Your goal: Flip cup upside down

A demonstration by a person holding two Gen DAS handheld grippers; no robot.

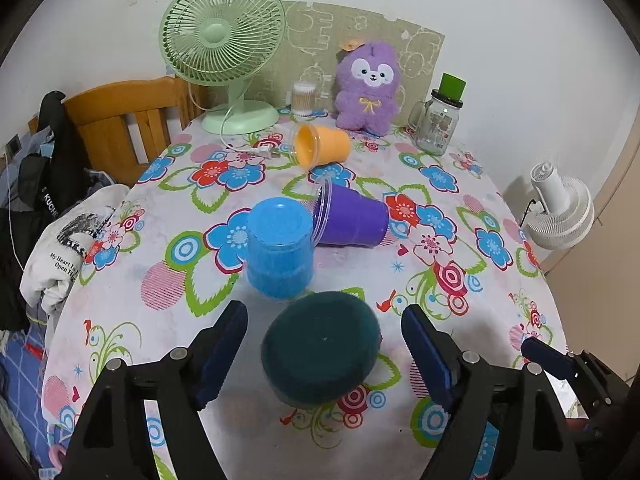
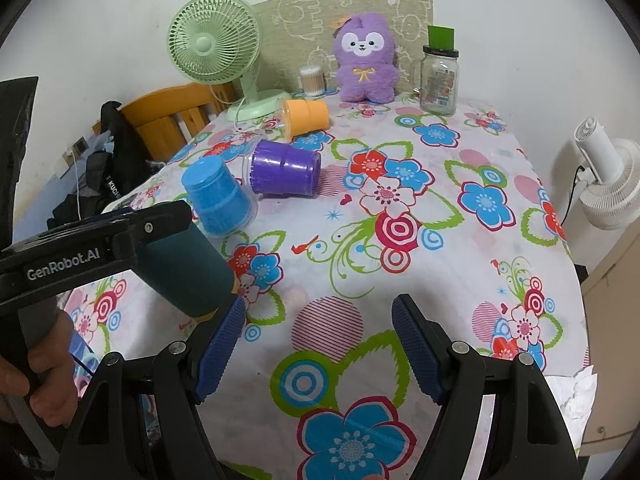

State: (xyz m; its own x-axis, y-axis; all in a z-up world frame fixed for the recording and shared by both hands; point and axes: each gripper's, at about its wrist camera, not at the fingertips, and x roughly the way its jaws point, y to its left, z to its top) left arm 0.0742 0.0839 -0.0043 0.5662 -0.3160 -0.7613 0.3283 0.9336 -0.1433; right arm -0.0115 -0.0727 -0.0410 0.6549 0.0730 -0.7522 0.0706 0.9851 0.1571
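Observation:
A dark teal cup (image 1: 320, 346) stands upside down on the flowered tablecloth, between the open fingers of my left gripper (image 1: 324, 354); the pads do not touch it. It also shows in the right wrist view (image 2: 188, 272), with the left gripper's finger (image 2: 152, 228) beside it. A blue cup (image 1: 279, 248) stands upside down just beyond. A purple cup (image 1: 352, 216) and an orange cup (image 1: 322, 145) lie on their sides farther back. My right gripper (image 2: 319, 346) is open and empty over the cloth, to the right of the teal cup.
A green desk fan (image 1: 222, 48), a cotton-swab jar (image 1: 303, 98), a purple plush toy (image 1: 368, 88) and a glass mug jar (image 1: 438, 122) stand along the table's back. A wooden chair (image 1: 128, 120) with clothes is at the left, a white fan (image 1: 560, 212) at the right.

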